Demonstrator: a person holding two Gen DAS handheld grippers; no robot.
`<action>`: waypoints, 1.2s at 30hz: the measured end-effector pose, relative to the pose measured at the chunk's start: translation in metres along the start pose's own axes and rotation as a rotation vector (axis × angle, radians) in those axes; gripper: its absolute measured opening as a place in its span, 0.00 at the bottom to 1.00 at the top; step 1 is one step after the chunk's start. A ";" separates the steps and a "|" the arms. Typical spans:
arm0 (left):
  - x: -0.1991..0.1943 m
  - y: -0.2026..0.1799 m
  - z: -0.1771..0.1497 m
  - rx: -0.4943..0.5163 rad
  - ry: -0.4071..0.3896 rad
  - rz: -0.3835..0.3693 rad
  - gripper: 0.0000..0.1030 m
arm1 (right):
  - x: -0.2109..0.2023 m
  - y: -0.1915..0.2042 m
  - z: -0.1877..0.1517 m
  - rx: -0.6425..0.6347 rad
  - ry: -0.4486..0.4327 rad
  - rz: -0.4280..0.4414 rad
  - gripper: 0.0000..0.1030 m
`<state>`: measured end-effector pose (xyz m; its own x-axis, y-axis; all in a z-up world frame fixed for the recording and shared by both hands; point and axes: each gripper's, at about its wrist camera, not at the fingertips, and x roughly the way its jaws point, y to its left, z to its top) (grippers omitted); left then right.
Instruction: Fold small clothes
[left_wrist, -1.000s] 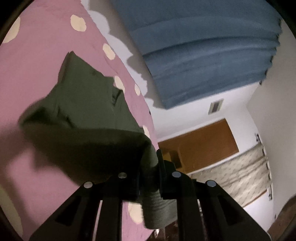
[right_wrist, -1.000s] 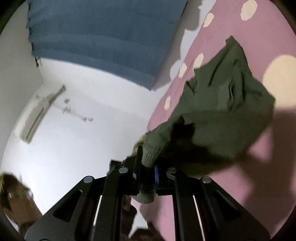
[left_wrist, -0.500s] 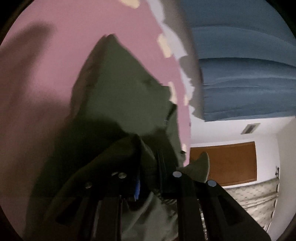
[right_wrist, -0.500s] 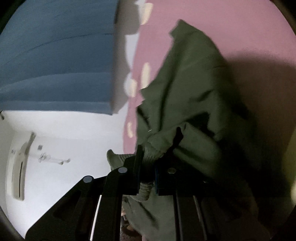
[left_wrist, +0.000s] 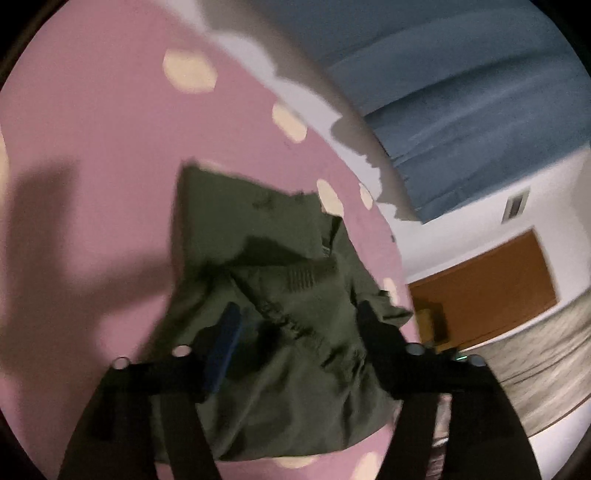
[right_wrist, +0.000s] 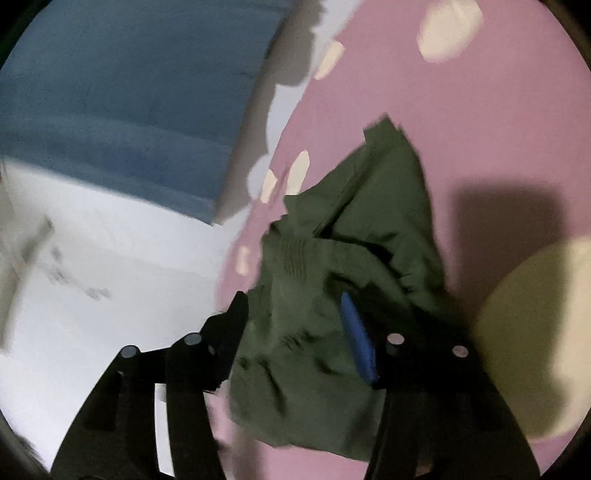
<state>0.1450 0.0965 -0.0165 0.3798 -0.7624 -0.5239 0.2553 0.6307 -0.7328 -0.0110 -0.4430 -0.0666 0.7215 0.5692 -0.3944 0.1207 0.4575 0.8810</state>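
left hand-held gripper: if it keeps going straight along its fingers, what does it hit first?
Most likely the green garment, lying between the open left hand-held gripper fingers on the pink sheet. Depth is unclear.

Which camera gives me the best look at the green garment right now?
The left wrist view: the green garment fills the middle of the frame on the pink sheet, its folded-over top layer and far edge showing. The right wrist view shows the same garment off to one side and more blurred.

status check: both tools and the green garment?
Left tool and right tool open, jaws just opened, cloth lies loose between them. Olive-green garment bunched on pink spotted sheet. Nothing in the way.
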 end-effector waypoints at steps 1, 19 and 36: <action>-0.010 -0.007 0.000 0.079 -0.035 0.045 0.73 | -0.004 0.007 0.000 -0.056 0.002 -0.032 0.55; 0.080 -0.049 0.007 0.717 0.078 0.248 0.80 | 0.079 0.069 0.033 -0.712 0.209 -0.288 0.69; 0.109 -0.055 0.007 0.739 0.159 0.385 0.16 | 0.091 0.067 0.033 -0.705 0.215 -0.283 0.11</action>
<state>0.1788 -0.0204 -0.0298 0.4438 -0.4513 -0.7742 0.6701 0.7408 -0.0478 0.0852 -0.3834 -0.0351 0.5714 0.4536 -0.6839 -0.2330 0.8888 0.3947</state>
